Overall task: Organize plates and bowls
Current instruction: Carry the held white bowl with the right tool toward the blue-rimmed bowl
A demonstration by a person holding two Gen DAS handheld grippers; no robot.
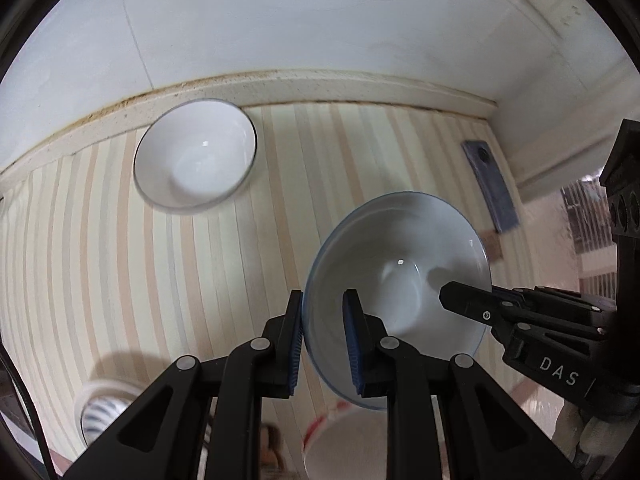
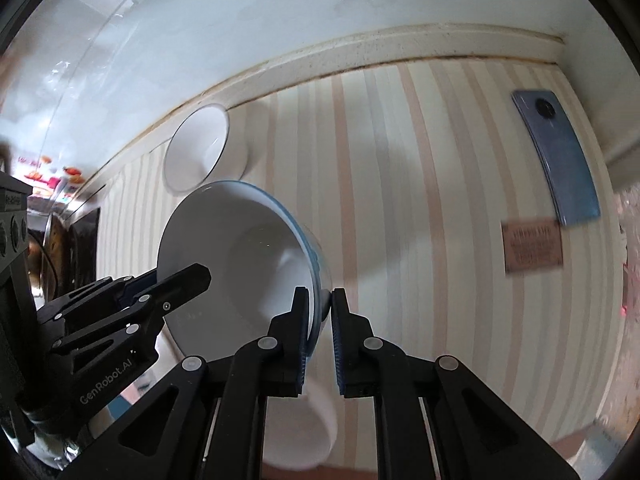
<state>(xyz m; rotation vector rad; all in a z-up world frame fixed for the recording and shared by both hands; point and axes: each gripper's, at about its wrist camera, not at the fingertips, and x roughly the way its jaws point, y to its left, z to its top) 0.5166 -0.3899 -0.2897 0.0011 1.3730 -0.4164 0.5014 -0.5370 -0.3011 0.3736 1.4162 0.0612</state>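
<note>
The blue-rimmed bowl (image 1: pixel 400 280) is held clear of the bench (image 1: pixel 120 260), tilted, with its white interior facing the cameras and nothing inside it. The left claw (image 1: pixel 325 344) is closed down on the bowl's rim, one pad on the outside wall and one inside. The right claw (image 2: pixel 320 332) grips the opposite side of the same rim in like manner, its jaws narrowed to the thickness of the wall; in the left wrist view its fingers reach into the bowl from the right. A second bowl, the white bowl (image 1: pixel 196 156), stands upright on the striped bench covering close to the rear edge, just before the raised back lip (image 1: pixel 320 88), and it is empty. The two bowls are apart and not touching. A further white vessel (image 2: pixel 304 432) sits at the near edge of the bench below the held bowl; its contents cannot be made out. A ribbed white dish (image 1: pixel 100 412) shows at the near left of the bench in the left wrist view, partly hidden behind the claw. A blue-grey phone (image 2: pixel 560 156) lies flat towards the rear right corner, camera side up, with a small brown card (image 2: pixel 532 246) just in front of it; its printing is blurred. A white wall (image 1: pixel 320 20) rises behind the bench.
</note>
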